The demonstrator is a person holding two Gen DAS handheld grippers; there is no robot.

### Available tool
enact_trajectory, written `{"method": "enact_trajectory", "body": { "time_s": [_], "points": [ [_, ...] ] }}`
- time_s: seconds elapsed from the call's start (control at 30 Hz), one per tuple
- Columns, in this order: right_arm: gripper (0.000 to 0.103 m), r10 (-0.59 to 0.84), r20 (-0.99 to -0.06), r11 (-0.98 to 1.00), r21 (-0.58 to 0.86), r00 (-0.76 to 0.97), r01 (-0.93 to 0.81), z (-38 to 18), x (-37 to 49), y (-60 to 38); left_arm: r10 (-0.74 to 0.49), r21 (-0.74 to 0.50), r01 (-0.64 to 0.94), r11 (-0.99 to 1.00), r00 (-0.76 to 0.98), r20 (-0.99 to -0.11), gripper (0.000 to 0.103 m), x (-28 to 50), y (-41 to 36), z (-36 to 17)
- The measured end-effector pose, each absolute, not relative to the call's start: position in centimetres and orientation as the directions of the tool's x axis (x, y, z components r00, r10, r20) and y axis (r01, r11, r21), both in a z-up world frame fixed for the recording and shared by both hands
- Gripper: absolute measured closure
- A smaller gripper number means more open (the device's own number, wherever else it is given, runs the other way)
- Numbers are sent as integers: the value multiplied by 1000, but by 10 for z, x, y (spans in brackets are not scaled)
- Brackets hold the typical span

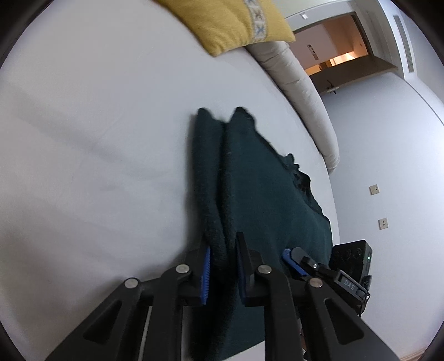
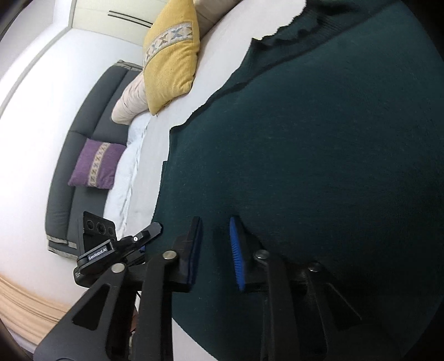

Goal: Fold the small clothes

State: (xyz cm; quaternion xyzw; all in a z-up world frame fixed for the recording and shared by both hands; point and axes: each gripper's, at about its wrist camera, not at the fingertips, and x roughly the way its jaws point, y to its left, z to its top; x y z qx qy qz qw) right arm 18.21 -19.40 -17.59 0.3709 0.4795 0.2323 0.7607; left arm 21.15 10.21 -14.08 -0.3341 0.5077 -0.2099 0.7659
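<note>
A dark green knitted garment [image 1: 258, 188] lies on the white bed sheet [image 1: 83, 138]. In the left wrist view my left gripper [image 1: 222, 266] is shut on a folded, thick edge of the garment, which runs away from the fingers as a ridge. The right gripper [image 1: 294, 258] shows beside it at the garment's right edge. In the right wrist view the garment [image 2: 319, 138] fills most of the frame. My right gripper [image 2: 215, 250] has its blue pads [image 2: 236, 255] slightly apart with the green cloth between them, gripping a fold. The left gripper [image 2: 144, 236] shows at its left.
A yellow cushion [image 1: 236, 22] [image 2: 172, 58] and a beige bolster [image 1: 302, 91] lie at the bed's far side. A purple cushion [image 2: 95, 163] rests on a dark grey sofa [image 2: 83, 133]. White walls with sockets [image 1: 374, 189] and a doorway [image 1: 333, 47] lie beyond.
</note>
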Motion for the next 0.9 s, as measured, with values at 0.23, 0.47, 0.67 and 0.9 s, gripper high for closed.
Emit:
{"method": "enact_trajectory", "body": {
  "time_s": [0.23, 0.47, 0.67, 0.9],
  "points": [
    [76, 742, -447, 502, 864, 500, 28, -157, 179, -243, -656, -672, 121, 731, 399, -641, 87, 215, 38, -78],
    [74, 739, -398, 410, 906, 544, 106, -168, 177, -318, -704, -657, 254, 710, 293, -647, 86, 221, -109, -78],
    [74, 757, -356, 357, 928, 548, 111, -181, 178, -332, -786, -755, 220, 618, 209, -582, 73, 204, -130, -94],
    [47, 747, -355, 352, 929, 562, 119, -170, 185, -330, -795, -770, 246, 589, 349, -496, 62, 194, -56, -53]
  ]
}}
